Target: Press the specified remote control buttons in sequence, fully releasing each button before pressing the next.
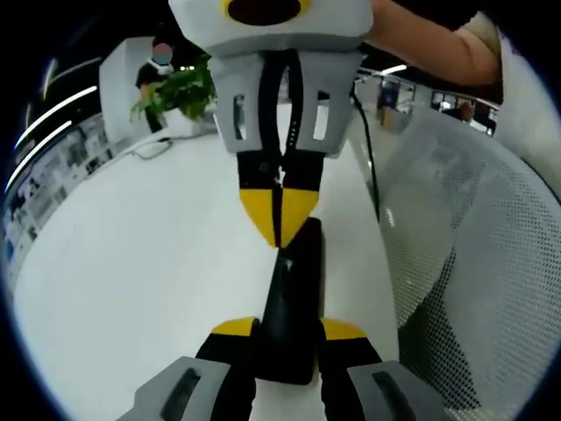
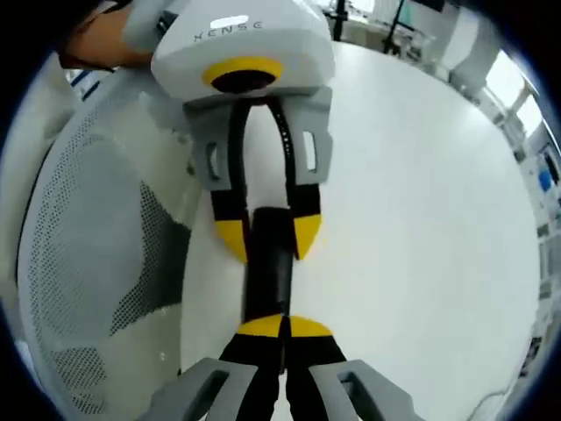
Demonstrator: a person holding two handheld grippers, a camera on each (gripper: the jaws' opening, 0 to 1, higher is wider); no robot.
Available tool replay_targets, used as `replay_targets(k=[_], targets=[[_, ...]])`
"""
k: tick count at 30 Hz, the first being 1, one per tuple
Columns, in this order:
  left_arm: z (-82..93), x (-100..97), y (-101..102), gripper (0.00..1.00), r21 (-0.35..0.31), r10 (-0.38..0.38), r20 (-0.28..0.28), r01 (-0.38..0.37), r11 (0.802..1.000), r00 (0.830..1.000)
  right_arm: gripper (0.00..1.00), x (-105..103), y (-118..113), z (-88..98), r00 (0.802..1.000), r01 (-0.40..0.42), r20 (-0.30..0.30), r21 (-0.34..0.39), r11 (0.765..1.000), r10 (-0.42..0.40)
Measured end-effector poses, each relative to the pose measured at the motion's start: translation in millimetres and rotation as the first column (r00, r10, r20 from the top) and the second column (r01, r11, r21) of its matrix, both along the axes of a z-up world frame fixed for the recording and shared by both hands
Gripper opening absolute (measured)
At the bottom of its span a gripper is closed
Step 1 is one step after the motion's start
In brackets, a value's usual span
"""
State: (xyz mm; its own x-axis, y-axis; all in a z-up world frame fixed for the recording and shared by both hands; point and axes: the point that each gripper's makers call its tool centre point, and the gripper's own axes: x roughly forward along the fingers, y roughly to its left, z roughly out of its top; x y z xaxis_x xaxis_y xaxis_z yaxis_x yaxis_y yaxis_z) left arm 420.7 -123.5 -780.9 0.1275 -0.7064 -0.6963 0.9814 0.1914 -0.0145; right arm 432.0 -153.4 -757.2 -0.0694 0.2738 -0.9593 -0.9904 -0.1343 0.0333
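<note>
While the left gripper (image 1: 289,338) clasped the near end of the remote control (image 1: 294,307) between its jaws, the right gripper (image 2: 282,329) stood with its yellow tips closed together, empty, resting on or just above the remote's face. The remote control lay along the white bench (image 1: 131,289), near the edge bordered by a mesh chair (image 1: 473,254). Its buttons were too dark to distinguish, so progress through the sequence could not be judged; a press appeared to be in hand, with release and any further presses probably remaining. No container was in use; a potted plant (image 1: 180,92) stood at the bench's far edge.
</note>
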Motion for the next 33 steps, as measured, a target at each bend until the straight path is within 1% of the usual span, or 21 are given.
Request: replay_targets(k=[4, 8, 19, 33], targets=[[-0.7, 0.8, 0.1, 0.25, 0.000, 0.000, 0.000, 0.000, 1.000, 1.000, 0.00, 1.0, 4.0, 0.2, 1.000, -0.027, -0.002, 0.014, 1.000, 0.027], [-1.2, 1.3, 0.1, 0.25, 0.000, -0.001, 0.001, 0.001, 1.000, 1.000, 0.00, -0.8, 2.6, -4.3, 0.998, -0.062, -0.003, 0.001, 0.998, 0.062], [-1.6, 1.7, -0.1, 0.26, 0.001, -0.004, 0.001, 0.004, 1.000, 1.000, 0.00, -4.8, 3.9, -15.5, 0.995, -0.093, -0.025, -0.007, 0.996, 0.092], [-1.7, 2.4, 0.0, 0.25, 0.001, -0.007, 0.002, 0.007, 1.000, 1.000, 0.00, -3.7, 4.8, -21.0, 0.993, -0.112, -0.030, -0.023, 0.993, 0.112]])
